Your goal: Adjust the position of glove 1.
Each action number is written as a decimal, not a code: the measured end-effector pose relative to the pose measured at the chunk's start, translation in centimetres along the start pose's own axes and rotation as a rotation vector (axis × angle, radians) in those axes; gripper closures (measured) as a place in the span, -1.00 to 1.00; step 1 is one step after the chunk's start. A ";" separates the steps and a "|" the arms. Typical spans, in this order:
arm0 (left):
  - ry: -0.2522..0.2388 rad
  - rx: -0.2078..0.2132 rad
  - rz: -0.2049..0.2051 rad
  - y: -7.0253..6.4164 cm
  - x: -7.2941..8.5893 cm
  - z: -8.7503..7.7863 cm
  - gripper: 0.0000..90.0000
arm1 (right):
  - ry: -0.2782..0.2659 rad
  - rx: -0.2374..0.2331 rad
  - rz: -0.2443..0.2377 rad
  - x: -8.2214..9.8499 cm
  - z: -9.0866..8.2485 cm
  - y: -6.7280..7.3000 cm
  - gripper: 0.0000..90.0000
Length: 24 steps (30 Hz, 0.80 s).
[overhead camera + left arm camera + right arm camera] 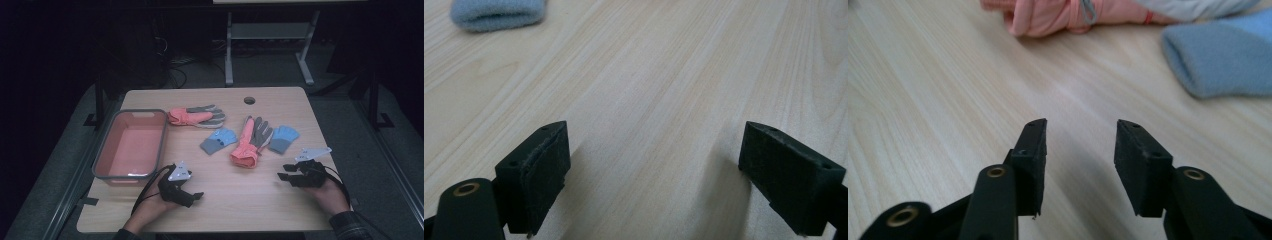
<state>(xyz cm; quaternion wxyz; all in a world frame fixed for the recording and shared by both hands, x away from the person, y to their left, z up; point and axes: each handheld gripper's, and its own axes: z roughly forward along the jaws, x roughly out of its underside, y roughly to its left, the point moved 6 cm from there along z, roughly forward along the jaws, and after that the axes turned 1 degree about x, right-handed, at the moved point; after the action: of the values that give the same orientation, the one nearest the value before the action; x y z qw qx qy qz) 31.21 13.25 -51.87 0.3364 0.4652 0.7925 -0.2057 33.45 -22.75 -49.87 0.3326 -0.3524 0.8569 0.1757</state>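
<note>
Black left gripper (192, 196) and right gripper (283, 172) low over wooden tabletop (240, 200), both gaping, gripping nothing. Just beyond: pink-grey gloves (247, 142), blue gloves (218, 140). Farther left, pink bin (102, 155).

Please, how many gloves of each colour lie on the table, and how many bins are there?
Pink and grey gloves: 2
Blue gloves: 2
Bin with grey rim: 1
Total: 5 things on the table
</note>
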 end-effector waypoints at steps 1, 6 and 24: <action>-0.002 0.005 -0.001 -0.1 0.0 0.0 -0.72 | -0.014 0.003 -0.003 -0.3 -0.1 -0.2 0.35; 0.006 0.008 0.001 -0.1 0.1 -0.1 -0.72 | -0.035 0.030 -0.001 -1.4 -0.1 -1.4 0.46; 0.003 0.006 -0.001 -0.1 -0.1 0.0 -0.72 | -0.046 0.094 0.072 -5.2 2.5 -7.4 0.52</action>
<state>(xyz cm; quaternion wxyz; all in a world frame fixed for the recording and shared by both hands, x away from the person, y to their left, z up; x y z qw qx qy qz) 31.11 13.12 -51.85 0.3339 0.4659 0.7927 -0.2077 42.60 -23.98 -48.58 0.3617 -0.3012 0.8685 0.1551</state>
